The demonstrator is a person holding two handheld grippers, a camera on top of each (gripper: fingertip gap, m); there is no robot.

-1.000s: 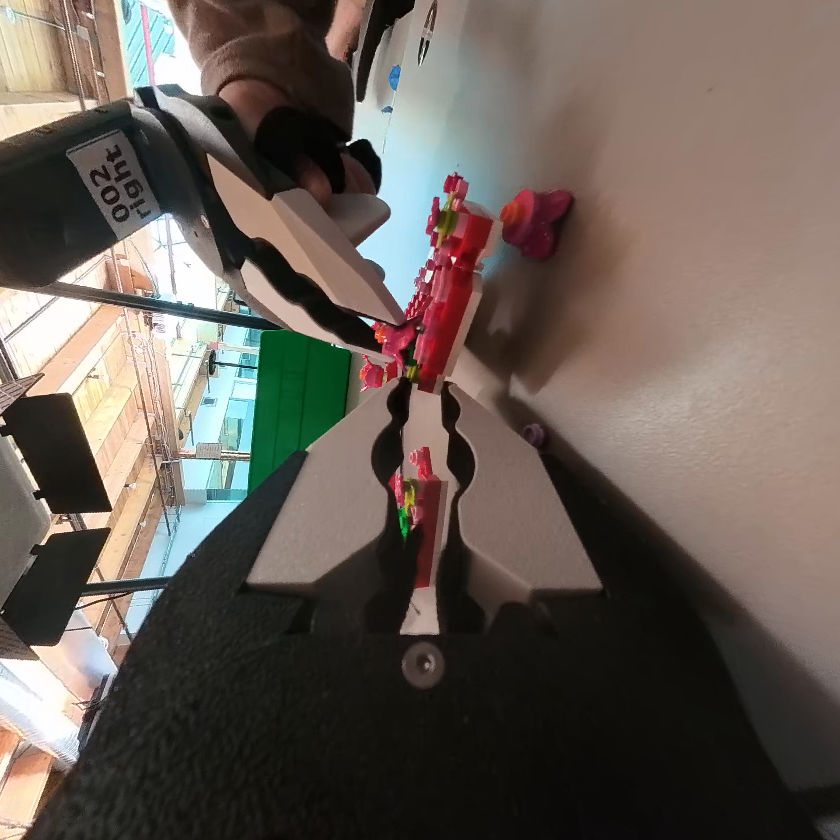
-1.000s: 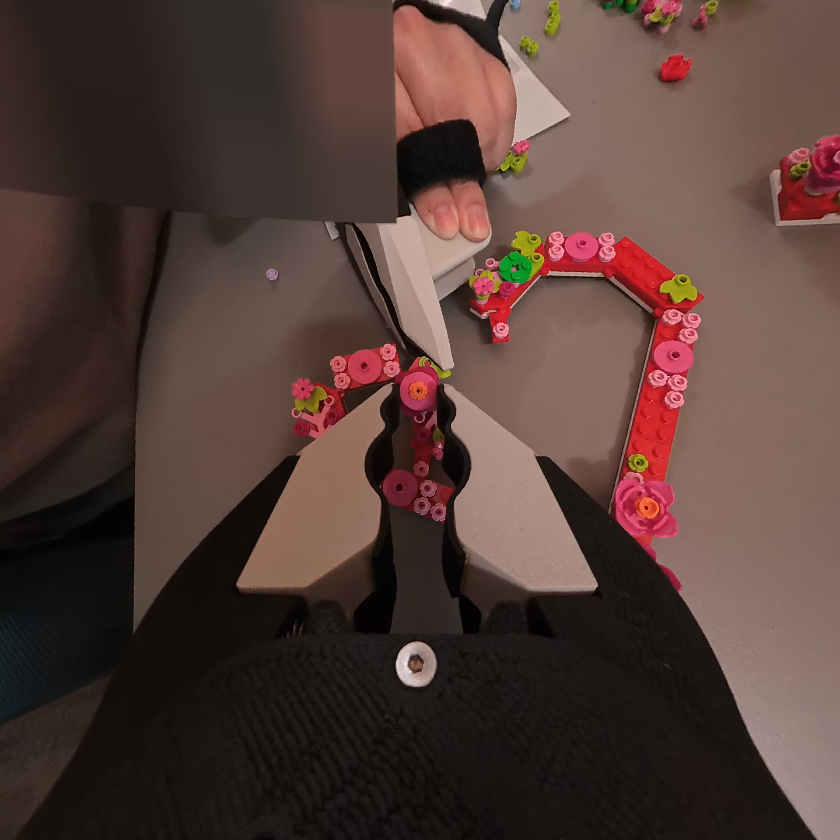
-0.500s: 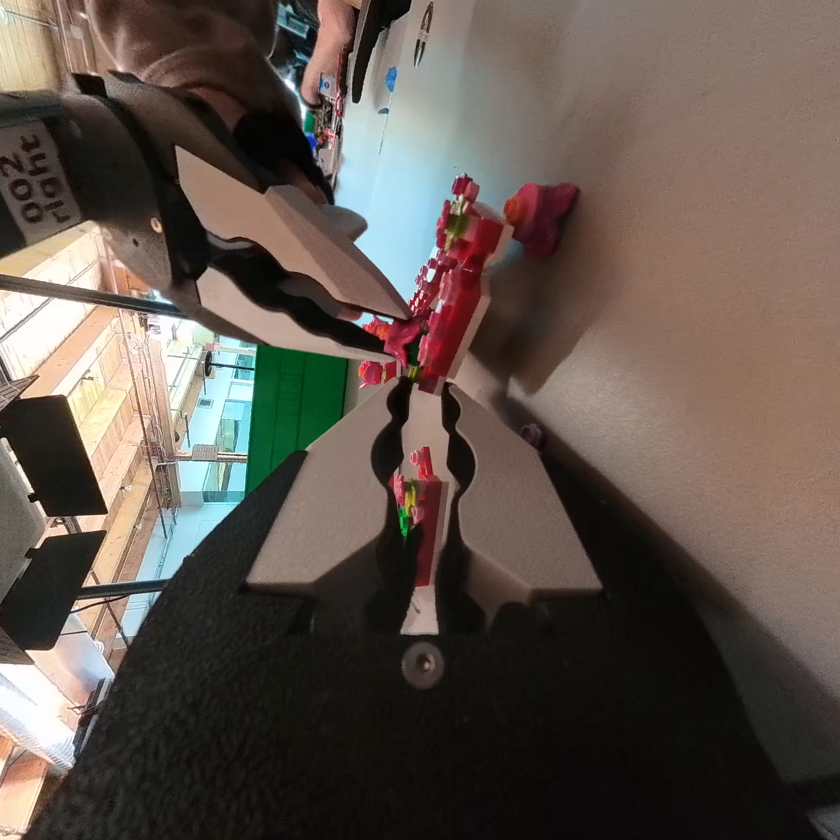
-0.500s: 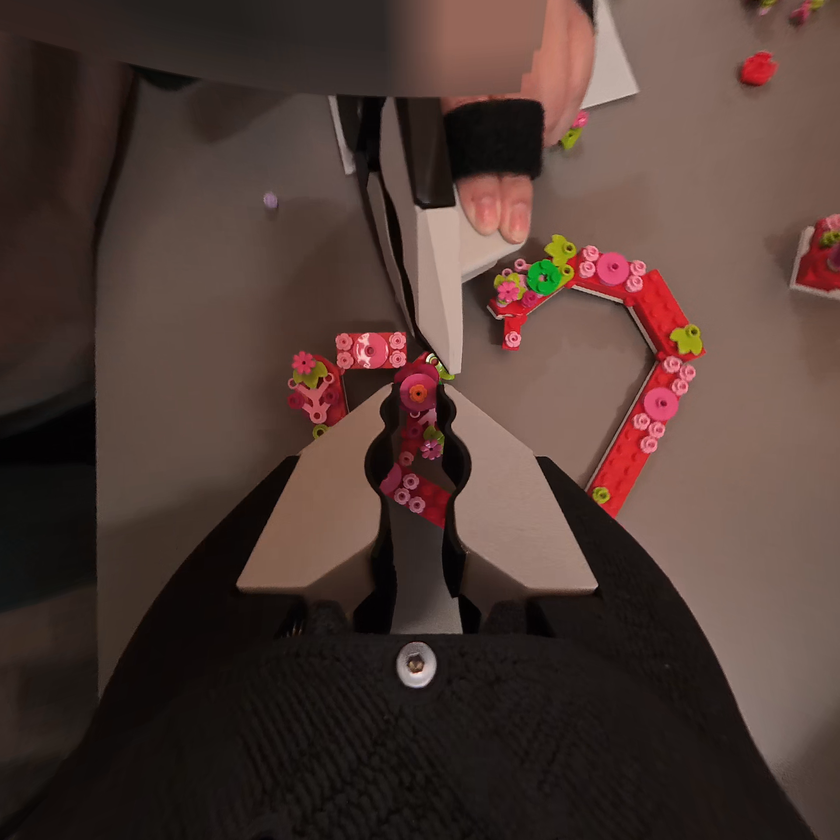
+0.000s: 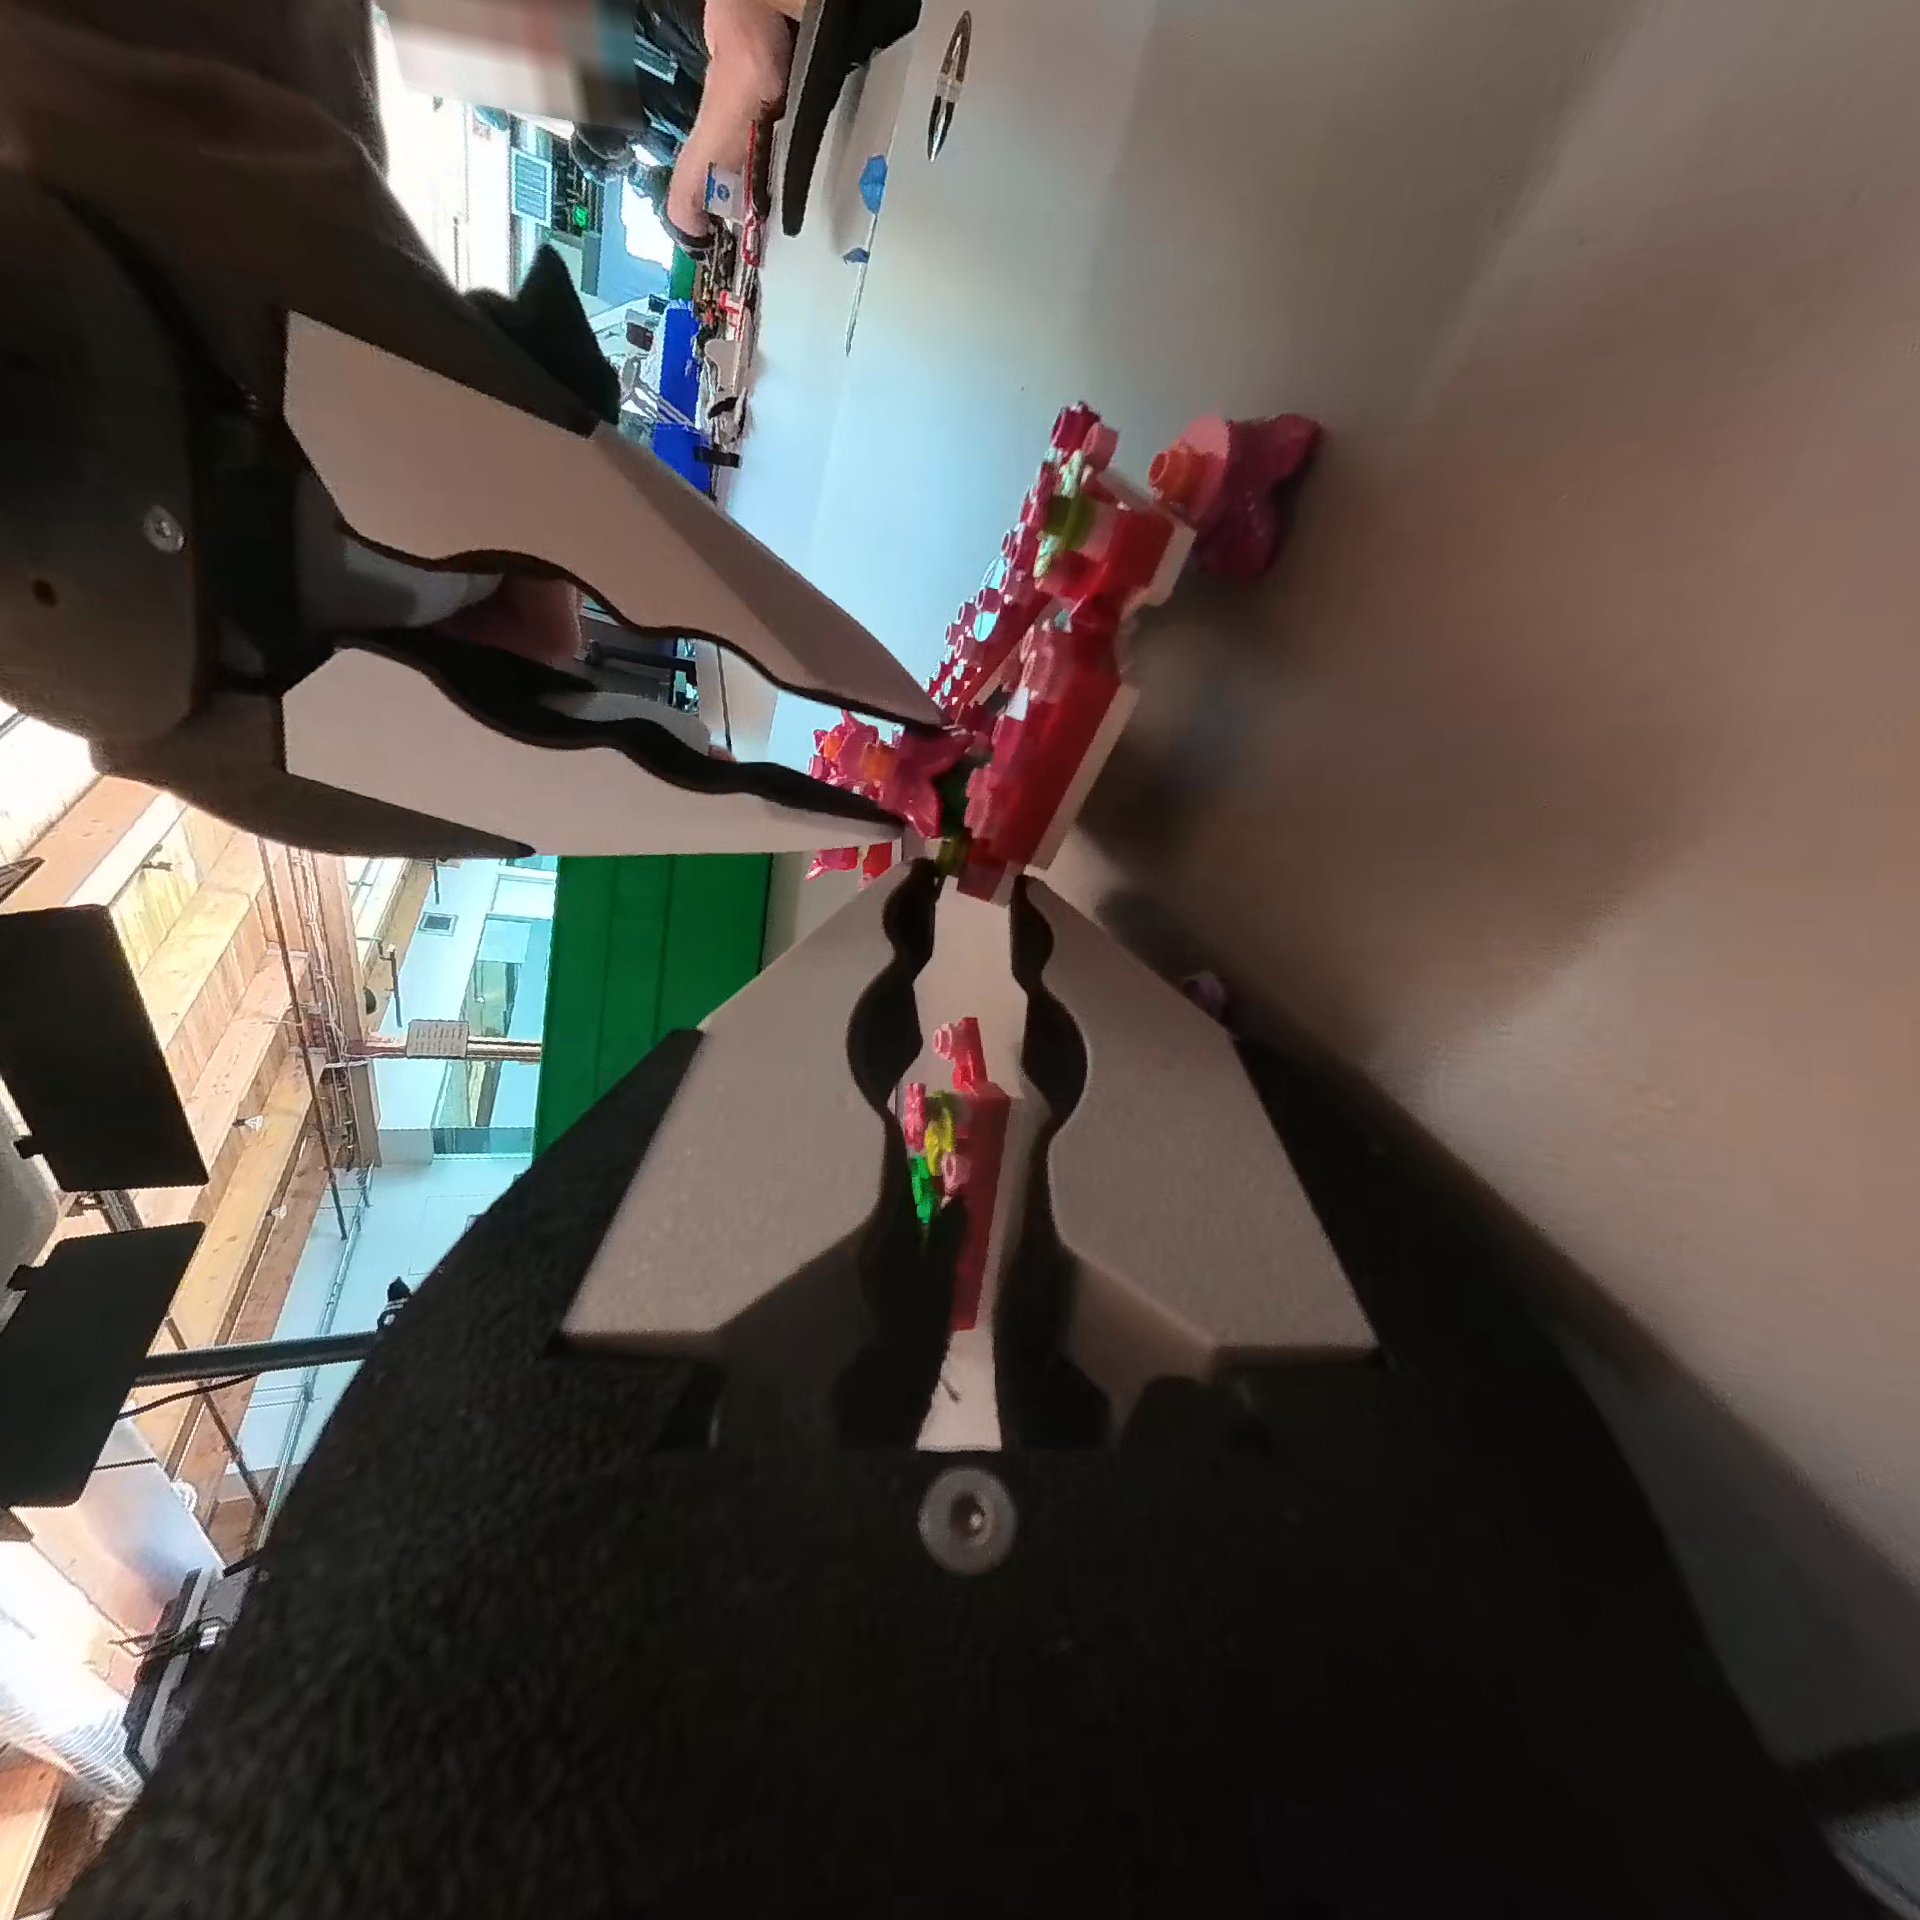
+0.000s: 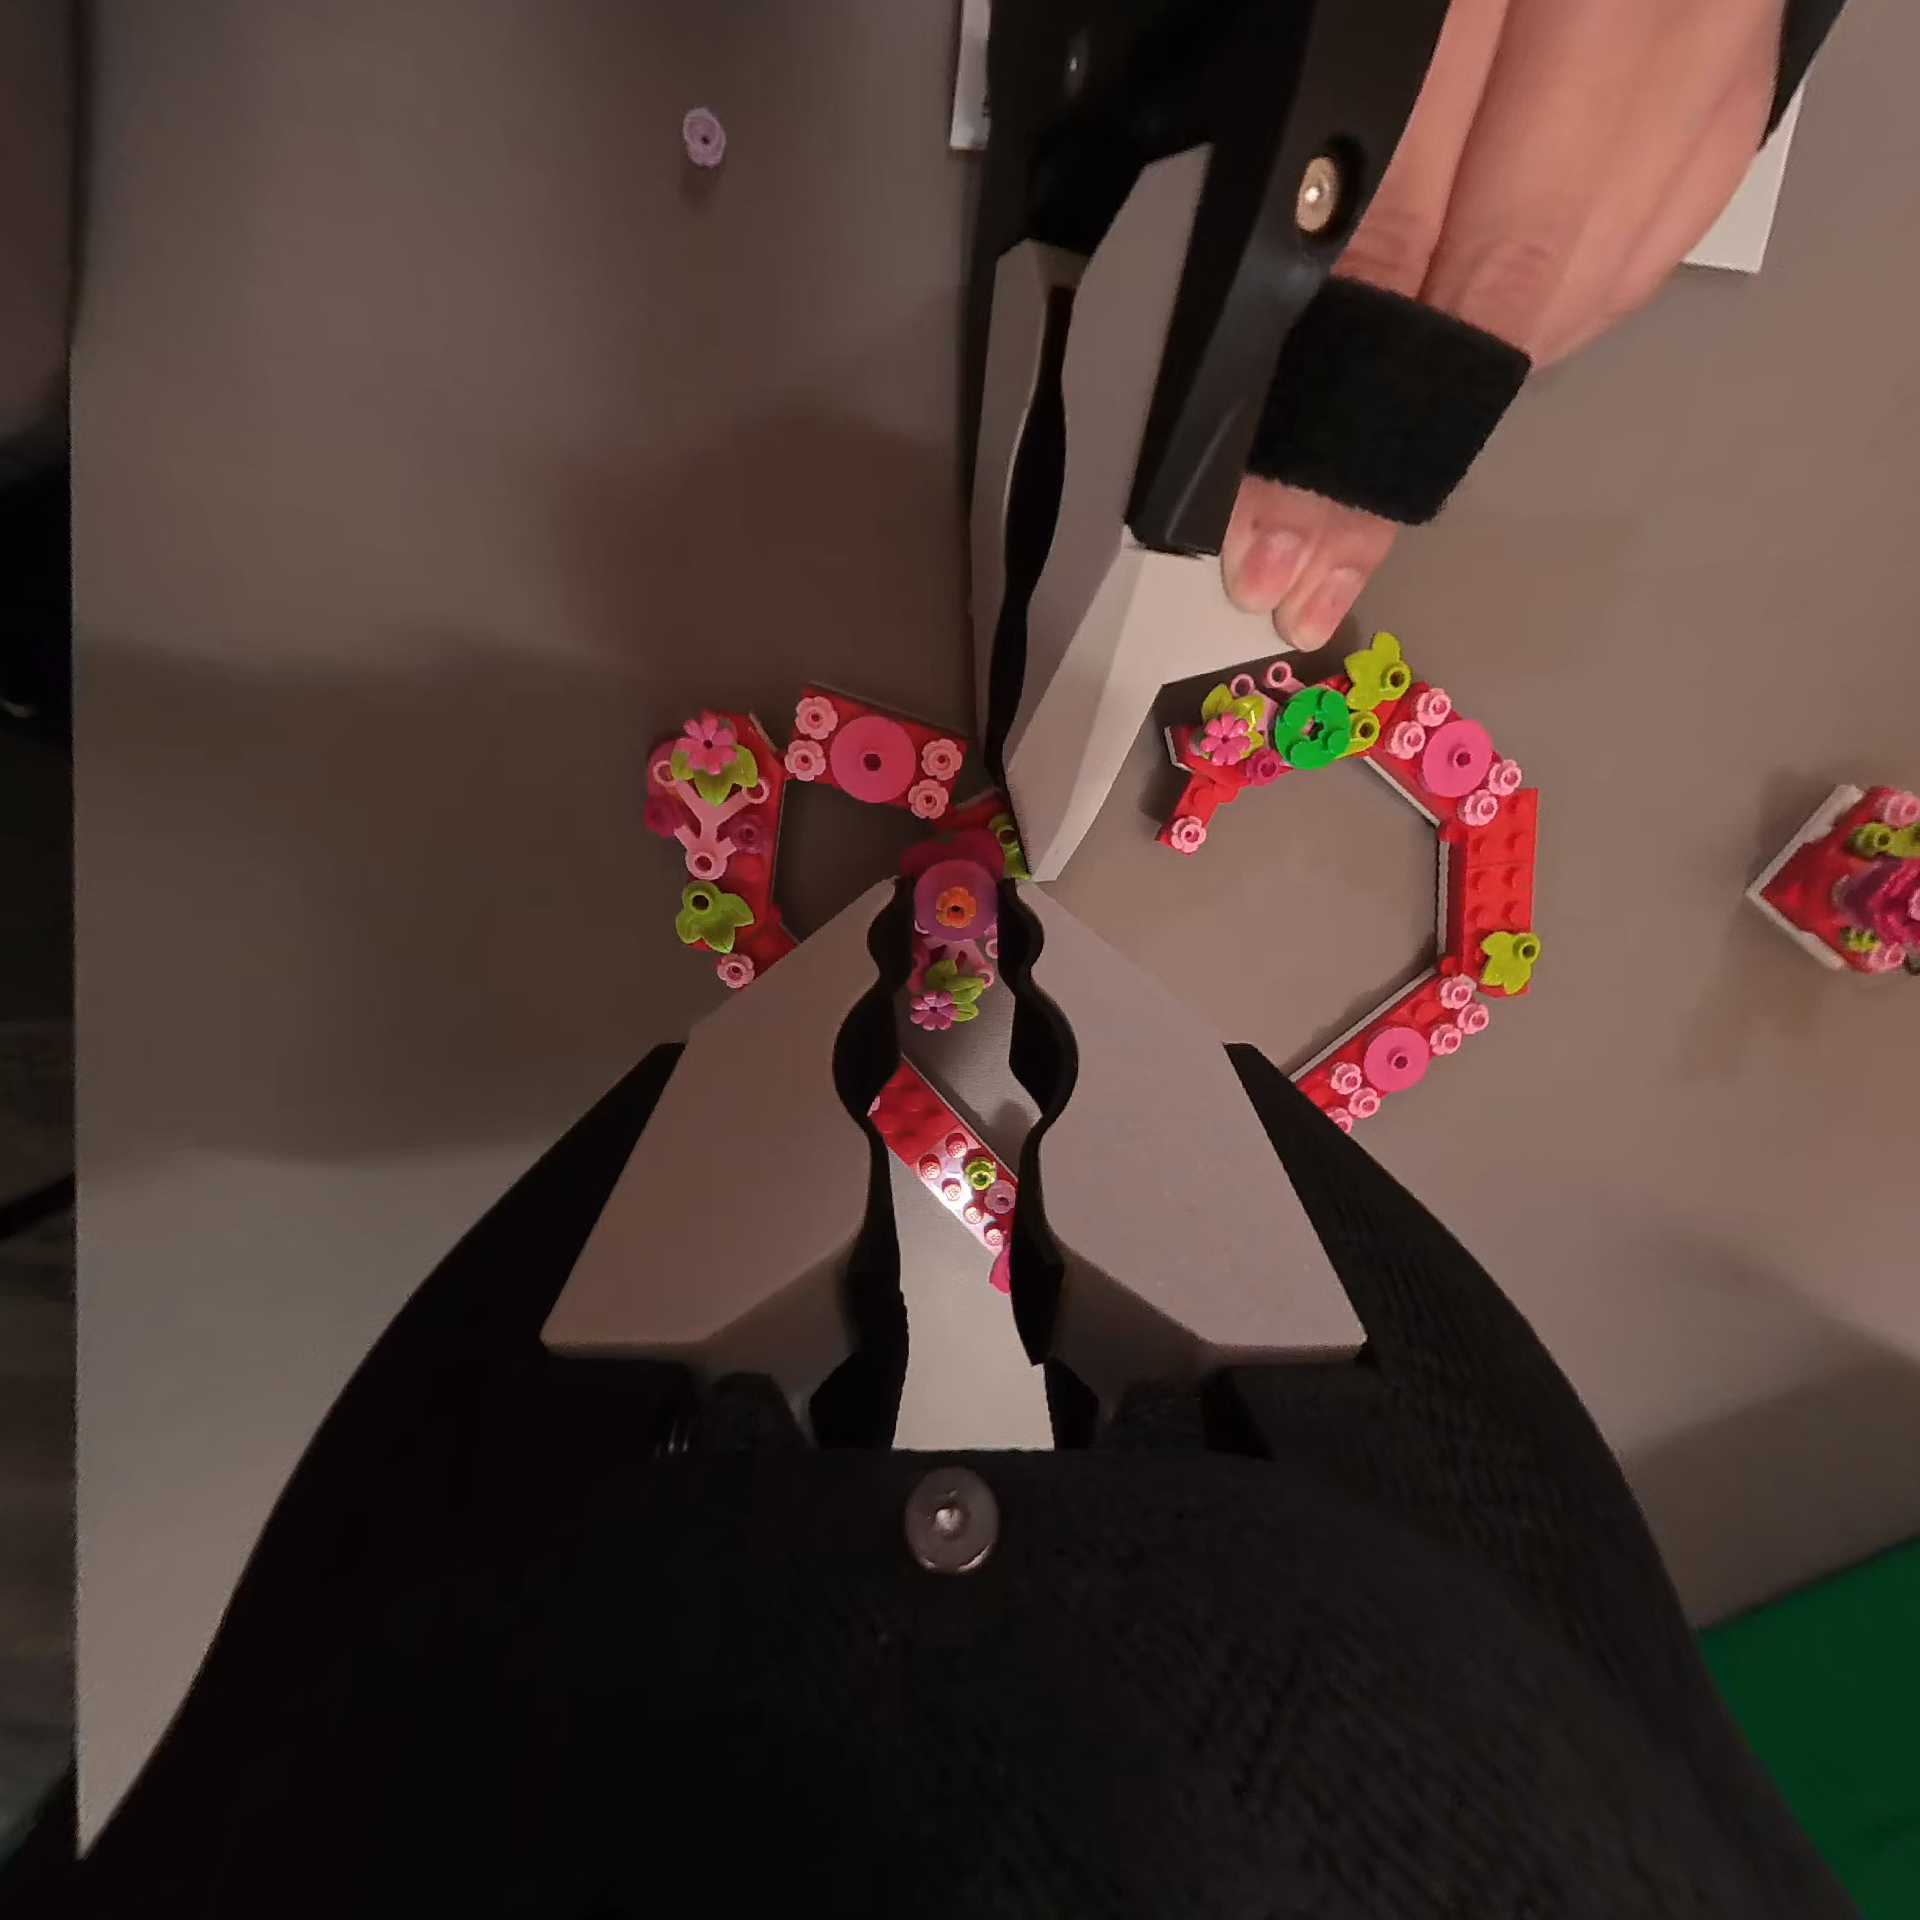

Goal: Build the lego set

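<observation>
The left half of a red heart frame, studded with pink flowers and lime leaves, lies on the grey table. My left gripper is shut on that frame's inner edge; it comes in from above in the right wrist view. My right gripper is shut on a pink flower with an orange centre and holds it against the frame beside the left fingertips. In the left wrist view the right gripper comes in from the left with the flower.
The right half of the heart frame lies apart to the right. A small red and white build sits at the far right. A lilac stud lies at the back. A loose pink rose lies beyond the frame. The tips of both grippers are at nearly the same place. From either gripper's tips it is about 15 cm to the lilac stud.
My right gripper has swung round the flower and come in closer and lower to the frame. The left gripper has kept its hold and tilted more upright over the frame.
</observation>
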